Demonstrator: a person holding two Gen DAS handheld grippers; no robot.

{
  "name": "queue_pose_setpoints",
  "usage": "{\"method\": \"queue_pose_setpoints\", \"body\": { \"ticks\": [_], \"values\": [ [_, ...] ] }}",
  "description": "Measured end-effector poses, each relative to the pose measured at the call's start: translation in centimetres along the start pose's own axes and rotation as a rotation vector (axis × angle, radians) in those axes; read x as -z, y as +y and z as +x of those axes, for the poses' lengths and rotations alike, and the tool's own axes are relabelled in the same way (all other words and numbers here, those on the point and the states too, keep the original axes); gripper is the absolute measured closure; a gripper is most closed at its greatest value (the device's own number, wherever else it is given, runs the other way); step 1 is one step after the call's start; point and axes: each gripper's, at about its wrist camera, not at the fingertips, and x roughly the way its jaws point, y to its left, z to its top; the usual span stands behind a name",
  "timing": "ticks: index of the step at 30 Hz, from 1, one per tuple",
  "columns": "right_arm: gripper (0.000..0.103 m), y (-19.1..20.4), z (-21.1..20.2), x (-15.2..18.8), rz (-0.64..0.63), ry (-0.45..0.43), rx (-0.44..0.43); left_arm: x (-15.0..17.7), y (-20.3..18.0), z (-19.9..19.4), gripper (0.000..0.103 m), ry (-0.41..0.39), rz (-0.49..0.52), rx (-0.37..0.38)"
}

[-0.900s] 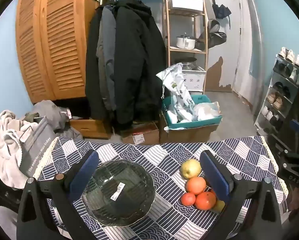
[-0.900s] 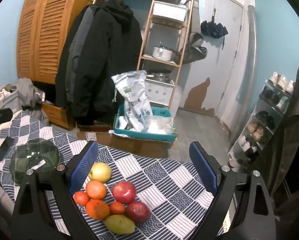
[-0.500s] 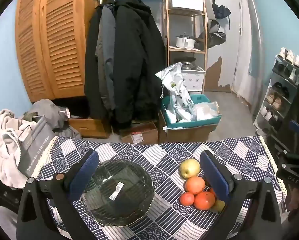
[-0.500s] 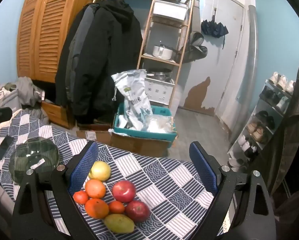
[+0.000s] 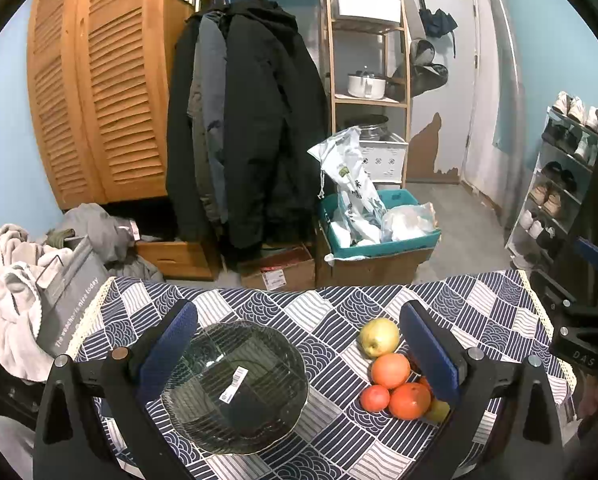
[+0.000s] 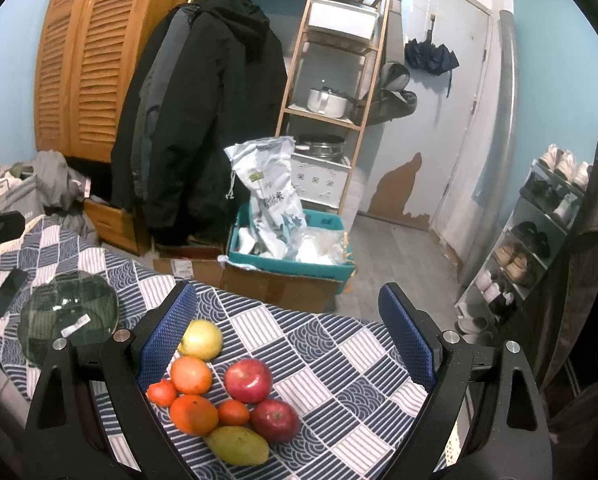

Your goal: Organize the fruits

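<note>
I hold both tools tilted downward over the table. My left gripper (image 5: 299,344) has its jaws spread wide with nothing between the blue ribbed pads; the right gripper (image 6: 287,328) likewise stands fully apart and empty.

Against the earlier frames I find almost no change: the left view has drifted only slightly, and fruit and bowl lie where they were.

In the left view the ribbed, dark-green glass bowl (image 5: 235,384), round and bearing a white barcode sticker, sits at 6 o'clock between the fingers. In the right view the fruit pile (image 6: 223,392) sits at 6 to 7 o'clock on the navy-and-white patterned tablecloth (image 6: 339,344): a pale yellow apple (image 6: 201,339), two glossy red apples (image 6: 248,380), oranges and smaller tangerines, and what appears to be a yellow-green mango (image 6: 239,446). The bowl lies well apart at 9 o'clock, beside a flat black object, possibly a phone (image 6: 7,292).
</note>
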Motion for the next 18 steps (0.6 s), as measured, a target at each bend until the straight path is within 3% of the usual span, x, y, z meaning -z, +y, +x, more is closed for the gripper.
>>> {"method": "queue_pose_setpoints", "body": {
  "ticks": [18],
  "values": [
    [0.012, 0.04, 0.06, 0.05, -0.002, 0.004, 0.001, -0.01, -0.05, 0.02, 0.001, 0.006, -0.001, 0.003]
  ]
}}
